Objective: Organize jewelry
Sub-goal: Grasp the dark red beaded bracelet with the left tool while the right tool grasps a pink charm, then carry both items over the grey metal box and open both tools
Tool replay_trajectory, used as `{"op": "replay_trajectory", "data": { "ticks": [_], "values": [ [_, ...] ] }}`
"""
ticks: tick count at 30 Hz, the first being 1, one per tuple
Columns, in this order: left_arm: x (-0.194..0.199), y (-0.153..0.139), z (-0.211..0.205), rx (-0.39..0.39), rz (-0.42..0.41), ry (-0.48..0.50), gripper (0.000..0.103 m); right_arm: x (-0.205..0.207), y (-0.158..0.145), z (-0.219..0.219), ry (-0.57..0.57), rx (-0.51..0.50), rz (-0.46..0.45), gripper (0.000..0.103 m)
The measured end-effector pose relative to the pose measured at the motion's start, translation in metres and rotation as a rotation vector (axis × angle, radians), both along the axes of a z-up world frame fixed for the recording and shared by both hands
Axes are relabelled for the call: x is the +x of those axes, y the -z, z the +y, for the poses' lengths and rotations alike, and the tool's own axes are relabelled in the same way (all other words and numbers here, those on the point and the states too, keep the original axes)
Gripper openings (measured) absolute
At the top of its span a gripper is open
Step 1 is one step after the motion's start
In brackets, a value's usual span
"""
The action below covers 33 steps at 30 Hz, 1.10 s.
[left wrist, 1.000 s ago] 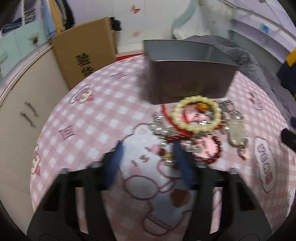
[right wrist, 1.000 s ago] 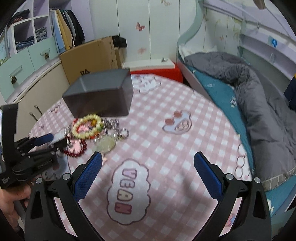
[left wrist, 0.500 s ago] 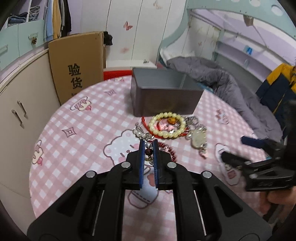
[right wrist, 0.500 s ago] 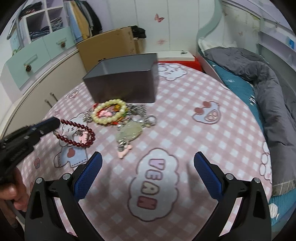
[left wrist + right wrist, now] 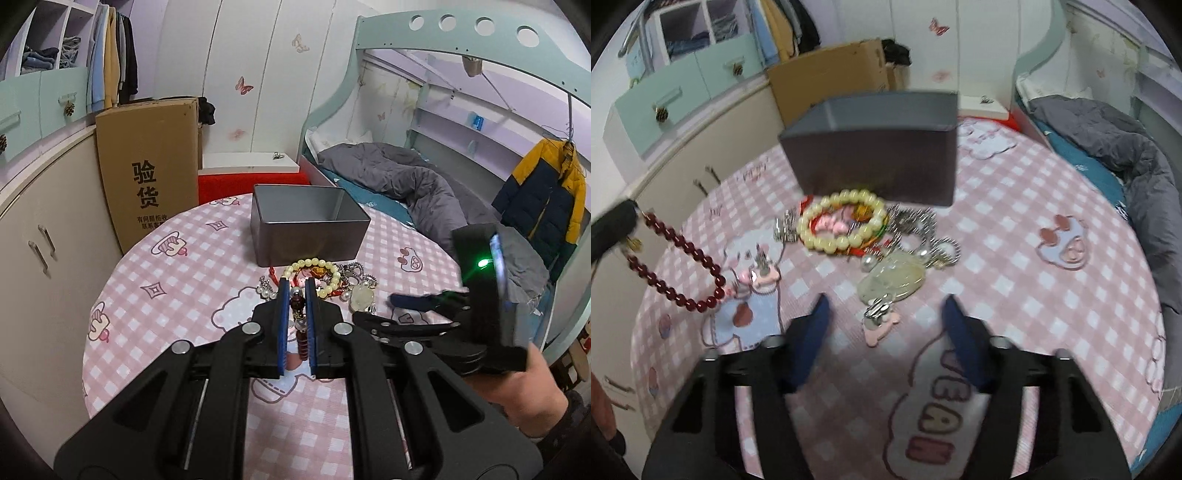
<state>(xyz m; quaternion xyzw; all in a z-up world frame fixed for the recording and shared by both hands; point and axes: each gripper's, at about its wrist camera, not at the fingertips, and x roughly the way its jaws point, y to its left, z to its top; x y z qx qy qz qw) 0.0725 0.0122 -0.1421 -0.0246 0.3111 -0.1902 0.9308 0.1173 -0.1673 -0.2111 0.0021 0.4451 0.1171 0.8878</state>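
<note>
Above table, left claw pinching red bracelet, right claw spread, seemingly empty.

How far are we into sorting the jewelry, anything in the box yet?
Nothing visible in the grey box yet; what shows of its inside looks bare. In hand: the left gripper is shut on the dark red bead bracelet, lifted off the table. Left: the cream bead bracelet, the pale pendant and the silver chains, with the right gripper open before them.
</note>
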Motion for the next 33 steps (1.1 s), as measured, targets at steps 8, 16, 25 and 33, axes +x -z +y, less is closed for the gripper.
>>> {"op": "replay_trajectory", "data": {
  "ticks": [8,16,25,33],
  "values": [
    [0.003,0.005,0.003,-0.01,0.026,-0.006,0.008,-0.019,-0.003,-0.012,-0.047,0.03,-0.003,0.02],
    [0.008,-0.011,-0.003,-0.026,0.019,0.017,0.008,-0.027,-0.044,-0.021,-0.065,0.113,-0.054,0.02],
    [0.044,-0.061,-0.012,-0.045,-0.029,0.037,0.008,0.014,-0.136,-0.014,-0.13,0.161,-0.199,0.02],
    [0.13,-0.085,-0.033,-0.061,0.023,0.071,0.009,0.099,-0.15,-0.013,-0.125,0.176,-0.129,0.02]
  ]
}}
